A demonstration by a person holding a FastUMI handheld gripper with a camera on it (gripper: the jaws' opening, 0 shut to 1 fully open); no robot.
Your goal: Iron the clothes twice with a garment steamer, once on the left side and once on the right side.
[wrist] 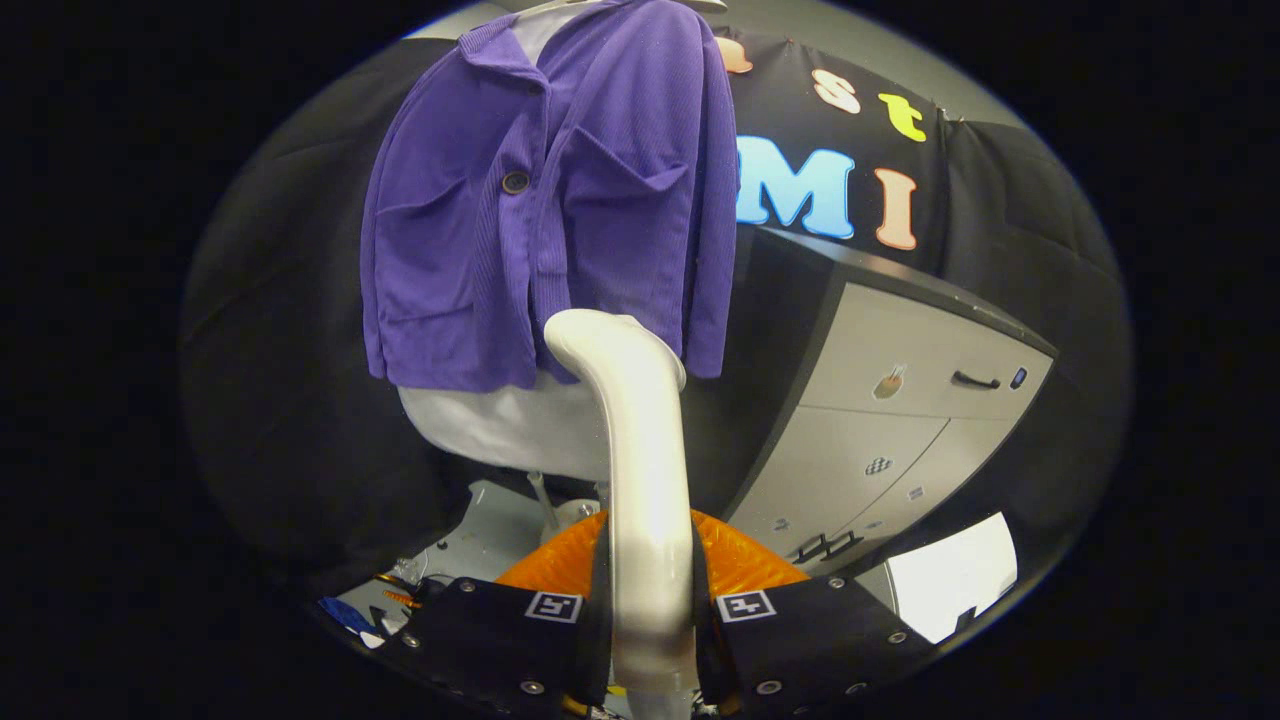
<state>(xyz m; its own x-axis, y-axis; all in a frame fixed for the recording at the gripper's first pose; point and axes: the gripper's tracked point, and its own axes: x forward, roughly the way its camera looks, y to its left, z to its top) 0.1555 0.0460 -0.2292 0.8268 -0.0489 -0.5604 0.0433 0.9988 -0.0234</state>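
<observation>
Holding: the hand-held gripper (650,640) pinches the white garment steamer (640,480). Both fingers press on its handle, one on each side.
Fingers: they sit w/ the handle squeezed between them. Each one has a small square marker on top.
Steamer: it stands up tall from between the fingers, then bends over at the top. Its round head (600,340) points toward the clothes.
Steamer head: it is at the bottom edge of the purple jacket (540,200), near the middle where the two front halves meet. Touching or just close, can't tell.
Jacket: purple, w/ a collar, a dark button (516,182) and pockets on the front. It hangs on a white dress form (500,425). The form's white bottom part shows under the jacket hem.
Jacket spot: just ahead of the fingers and above them, right in front of the steamer.
Orange thing (740,560): a ribbed orange part sits just behind the fingers, around the foot of the steamer handle. Can't tell what it is.
Cabinet (900,400): grey, w/ a dark top, to the right of the jacket and well apart from it. It has a drawer w/ a dark handle (975,380) and doors below.
Floor (480,530): light grey, under the dress form. Some small bits lie there, too tiny to tell.
Back: black cloth wall behind the jacket and cabinet.
</observation>
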